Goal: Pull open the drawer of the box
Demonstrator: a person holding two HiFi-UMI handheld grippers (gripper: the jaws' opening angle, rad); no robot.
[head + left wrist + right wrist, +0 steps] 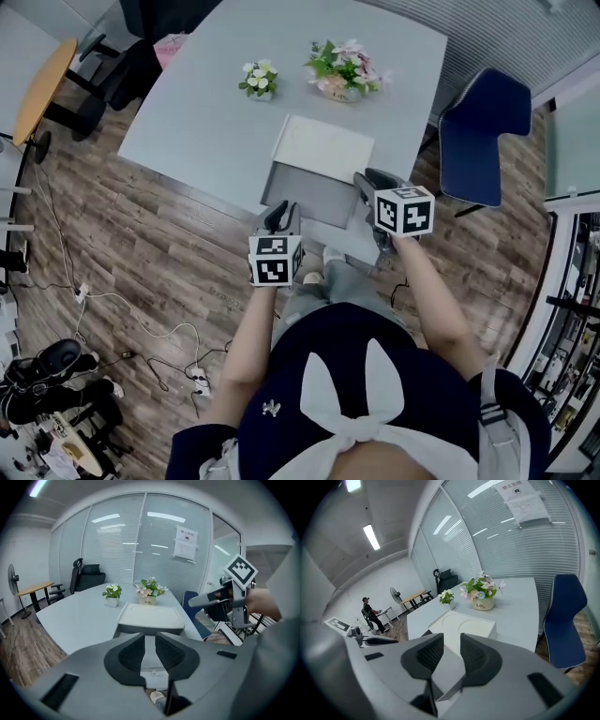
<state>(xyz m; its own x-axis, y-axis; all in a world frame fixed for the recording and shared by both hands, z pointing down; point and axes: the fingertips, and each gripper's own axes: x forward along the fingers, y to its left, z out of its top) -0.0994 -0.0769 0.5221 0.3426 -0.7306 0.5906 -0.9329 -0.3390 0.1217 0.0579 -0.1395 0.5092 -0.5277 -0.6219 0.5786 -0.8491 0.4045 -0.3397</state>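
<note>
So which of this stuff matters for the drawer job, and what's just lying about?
Job: white box, drawer, left gripper, right gripper.
Lying about: white flower pot, pink flower pot, blue chair.

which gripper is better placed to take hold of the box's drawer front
Left. The left gripper faces the middle of the box front, which shows between its open jaws. The right gripper sits off by the box's right corner, aimed across its top.
</note>
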